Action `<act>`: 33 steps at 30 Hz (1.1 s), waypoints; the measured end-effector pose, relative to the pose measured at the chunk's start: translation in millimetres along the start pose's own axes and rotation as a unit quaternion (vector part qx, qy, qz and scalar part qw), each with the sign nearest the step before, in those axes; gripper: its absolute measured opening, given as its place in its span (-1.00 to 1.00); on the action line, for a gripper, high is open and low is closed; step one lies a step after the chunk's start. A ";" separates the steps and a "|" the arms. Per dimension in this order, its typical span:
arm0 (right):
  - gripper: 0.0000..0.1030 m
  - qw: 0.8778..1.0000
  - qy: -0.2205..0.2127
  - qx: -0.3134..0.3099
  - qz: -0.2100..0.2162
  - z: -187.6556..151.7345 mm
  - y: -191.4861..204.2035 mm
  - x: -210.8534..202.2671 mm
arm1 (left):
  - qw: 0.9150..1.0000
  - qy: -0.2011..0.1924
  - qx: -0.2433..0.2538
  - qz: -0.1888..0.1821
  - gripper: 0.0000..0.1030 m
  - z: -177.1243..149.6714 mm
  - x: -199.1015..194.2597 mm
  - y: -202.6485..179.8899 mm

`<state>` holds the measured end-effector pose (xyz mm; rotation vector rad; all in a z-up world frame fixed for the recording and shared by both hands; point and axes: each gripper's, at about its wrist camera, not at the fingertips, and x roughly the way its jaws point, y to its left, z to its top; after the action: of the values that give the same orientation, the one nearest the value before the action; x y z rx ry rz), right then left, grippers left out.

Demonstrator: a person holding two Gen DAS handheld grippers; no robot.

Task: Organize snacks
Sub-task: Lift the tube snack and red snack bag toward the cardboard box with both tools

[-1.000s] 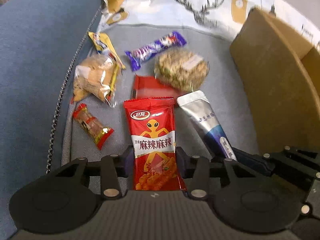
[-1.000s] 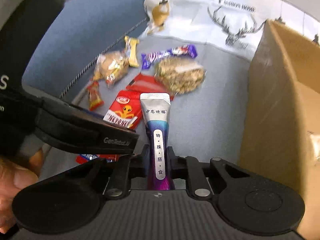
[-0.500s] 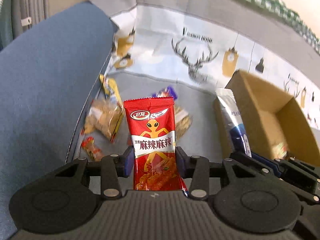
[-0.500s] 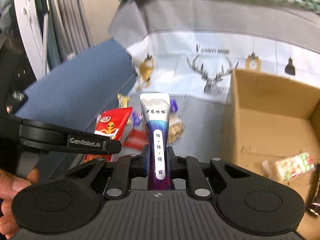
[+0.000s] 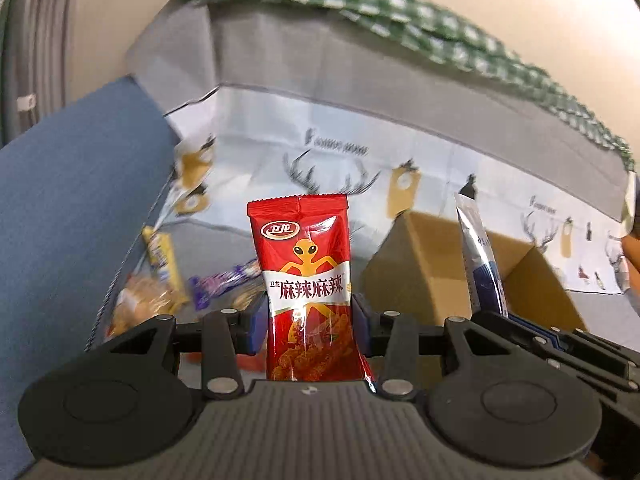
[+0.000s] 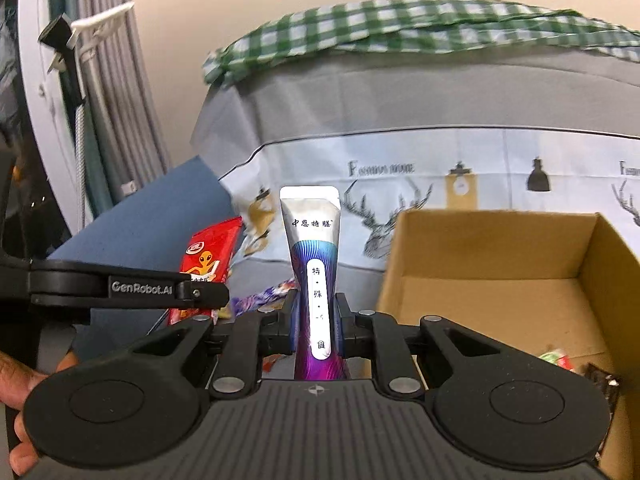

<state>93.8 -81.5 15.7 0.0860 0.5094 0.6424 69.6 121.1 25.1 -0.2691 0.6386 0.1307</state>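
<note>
Both packets [image 5: 306, 292] lifted, "GenRobot.AI" hand-held gripper [image 6: 200, 292]

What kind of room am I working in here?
Probably a home living room: a sofa with a deer-print cover, a green checked cloth over its back, curtains at the side, and a cardboard box on the seat.

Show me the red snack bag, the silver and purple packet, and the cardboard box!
red snack bag [image 5: 306, 276], left wrist view, on its white label band.
silver and purple packet [image 6: 312, 236], right wrist view, on its silver top.
cardboard box [image 6: 492, 248], right wrist view, on its back wall.
</note>
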 end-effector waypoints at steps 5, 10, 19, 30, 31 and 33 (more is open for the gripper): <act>-0.67 0.999 -0.023 0.018 -0.020 5.5 -28.5 -11.3 | 0.999 -0.031 0.017 -0.032 -0.08 0.9 -0.5 -28.6; -0.67 0.998 -0.035 0.040 -0.043 8.2 -57.7 -22.1 | 0.996 -0.050 0.043 -0.062 -0.08 -2.0 2.6 -61.6; -0.67 0.993 -0.047 0.062 -0.094 8.3 -102.7 -35.1 | 0.989 -0.051 0.094 -0.105 -0.08 -12.7 16.8 -107.6; -0.67 0.985 -0.058 0.076 -0.144 4.2 -130.3 -42.1 | 0.983 -0.046 0.098 -0.146 -0.08 -13.7 31.0 -136.5; -0.67 0.985 -0.057 0.076 -0.146 3.7 -130.8 -41.7 | 0.983 -0.046 0.098 -0.148 -0.08 -13.8 31.1 -138.2; -0.67 0.984 -0.057 0.075 -0.151 3.9 -131.0 -41.1 | 0.982 -0.046 0.099 -0.153 -0.08 -14.3 31.1 -140.3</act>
<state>139.9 -210.5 6.4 0.1824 0.4489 0.2993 114.6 -16.1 24.4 -0.1644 0.5077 -0.2138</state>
